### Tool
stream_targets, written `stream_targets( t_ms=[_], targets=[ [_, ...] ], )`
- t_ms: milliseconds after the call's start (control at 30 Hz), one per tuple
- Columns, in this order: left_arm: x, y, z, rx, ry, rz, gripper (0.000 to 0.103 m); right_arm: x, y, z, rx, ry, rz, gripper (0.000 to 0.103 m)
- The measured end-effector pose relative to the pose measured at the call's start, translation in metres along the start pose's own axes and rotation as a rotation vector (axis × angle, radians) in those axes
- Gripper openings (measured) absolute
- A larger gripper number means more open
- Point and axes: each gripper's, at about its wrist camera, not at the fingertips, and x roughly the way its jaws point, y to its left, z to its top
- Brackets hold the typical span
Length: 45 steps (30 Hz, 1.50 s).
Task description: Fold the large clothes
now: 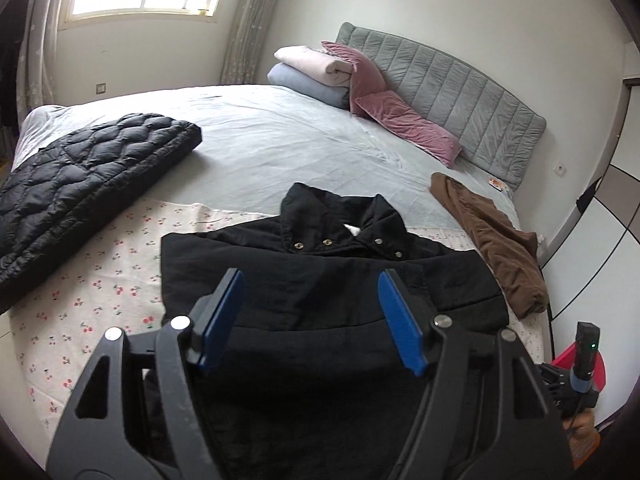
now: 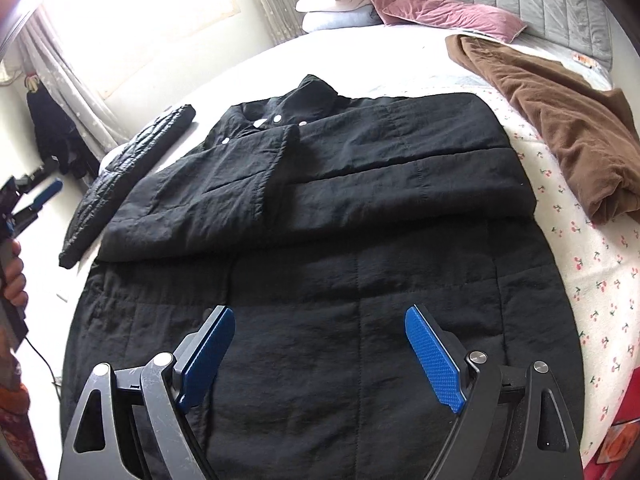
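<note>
Left wrist view: one black coat (image 1: 320, 264) lies on the cherry-print cloth (image 1: 100, 280) at the bed's (image 1: 280, 132) near edge, collar toward the headboard (image 1: 460, 92), four brass snaps showing. The left gripper (image 1: 312, 304) hangs over it with its two blue pads spread apart and nothing between them. One black quilted jacket (image 1: 88, 176) rests folded at the bed's left edge, one brown garment (image 1: 492, 240) along the right edge. Two pink pillows (image 1: 400, 120) and two folded blankets (image 1: 312, 72) sit at the headboard. The coat's lower part is hidden behind the gripper.

Right wrist view: the same coat (image 2: 320, 220) fills the middle of the bed, both sleeves folded across the chest. The right gripper (image 2: 320, 356) hovers above the hem, jaws wide, holding nothing. The left gripper (image 2: 40, 196) shows at the left border, partly cut off, in a hand (image 2: 14, 276). The window side is washed out by glare.
</note>
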Motion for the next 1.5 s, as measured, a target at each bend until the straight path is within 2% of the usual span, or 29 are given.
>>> stream_targets(
  t_ms=[100, 233, 300, 367, 433, 467, 500, 567, 633, 667, 733, 800, 900, 967, 1033, 1067, 1200, 1267, 1333, 1400, 1467, 1500],
  targets=[
    [0.007, 0.037, -0.005, -0.015, 0.015, 0.067, 0.07, -0.004, 0.009, 0.017, 0.017, -0.004, 0.111, 0.089],
    [0.044, 0.07, -0.005, -0.061, 0.072, 0.098, 0.063, 0.024, 0.027, 0.058, 0.025, 0.024, 0.18, 0.089],
    [0.071, 0.075, -0.007, -0.08, 0.1, 0.102, 0.058, 0.05, 0.03, 0.077, 0.048, 0.026, 0.182, 0.088],
    [0.093, 0.074, -0.011, -0.093, 0.119, 0.074, 0.05, 0.078, 0.03, 0.093, 0.073, 0.025, 0.169, 0.085],
    [0.11, 0.066, -0.02, -0.083, 0.125, 0.029, 0.047, 0.107, 0.029, 0.105, 0.091, 0.018, 0.142, 0.079],
    [0.115, 0.06, -0.024, -0.067, 0.126, 0.008, 0.047, 0.118, 0.029, 0.108, 0.095, 0.016, 0.135, 0.07],
    [0.122, 0.055, -0.031, -0.042, 0.131, -0.009, 0.047, 0.132, 0.028, 0.111, 0.098, 0.017, 0.13, 0.053],
    [0.137, 0.051, -0.048, 0.002, 0.155, 0.001, 0.047, 0.152, 0.029, 0.113, 0.09, 0.03, 0.14, 0.027],
    [0.146, 0.052, -0.063, 0.057, 0.173, 0.066, 0.047, 0.151, 0.041, 0.115, 0.022, -0.029, 0.133, 0.026],
    [0.146, 0.055, -0.067, 0.053, 0.172, 0.071, 0.047, 0.148, 0.048, 0.115, -0.027, -0.064, 0.129, 0.026],
    [0.142, 0.06, -0.067, 0.032, 0.157, 0.078, 0.047, 0.153, 0.052, 0.117, -0.078, -0.077, 0.079, 0.026],
    [0.141, 0.056, -0.066, 0.051, 0.165, 0.106, 0.047, 0.161, 0.048, 0.115, -0.093, -0.065, 0.039, 0.036],
    [0.129, 0.042, -0.061, 0.075, 0.179, 0.143, 0.05, 0.146, 0.047, 0.108, -0.115, -0.095, -0.007, 0.05],
    [0.115, 0.032, -0.059, 0.072, 0.156, 0.079, 0.058, 0.124, 0.048, 0.105, -0.13, -0.138, 0.007, 0.051],
    [0.104, 0.019, -0.061, 0.103, 0.127, 0.038, 0.07, 0.106, 0.049, 0.099, -0.157, -0.171, 0.029, 0.058],
    [0.103, 0.016, -0.064, 0.115, 0.129, 0.033, 0.071, 0.102, 0.051, 0.097, -0.177, -0.171, 0.03, 0.061],
    [0.122, 0.017, -0.087, 0.144, 0.214, 0.044, 0.072, 0.112, 0.049, 0.082, -0.214, -0.104, 0.006, 0.062],
    [0.126, 0.018, -0.09, 0.146, 0.217, 0.045, 0.073, 0.123, 0.043, 0.073, -0.216, -0.083, -0.011, 0.066],
    [0.124, 0.011, -0.087, 0.17, 0.225, 0.078, 0.074, 0.123, 0.04, 0.07, -0.218, -0.087, -0.008, 0.067],
    [0.113, 0.004, -0.083, 0.172, 0.244, 0.122, 0.074, 0.109, 0.039, 0.074, -0.191, -0.073, -0.014, 0.067],
    [0.089, -0.002, -0.075, 0.15, 0.231, 0.111, 0.074, 0.08, 0.04, 0.079, -0.182, -0.084, 0.009, 0.068],
    [0.071, -0.005, -0.071, 0.135, 0.205, 0.095, 0.078, 0.06, 0.04, 0.08, -0.186, -0.106, 0.017, 0.069]
  ],
)
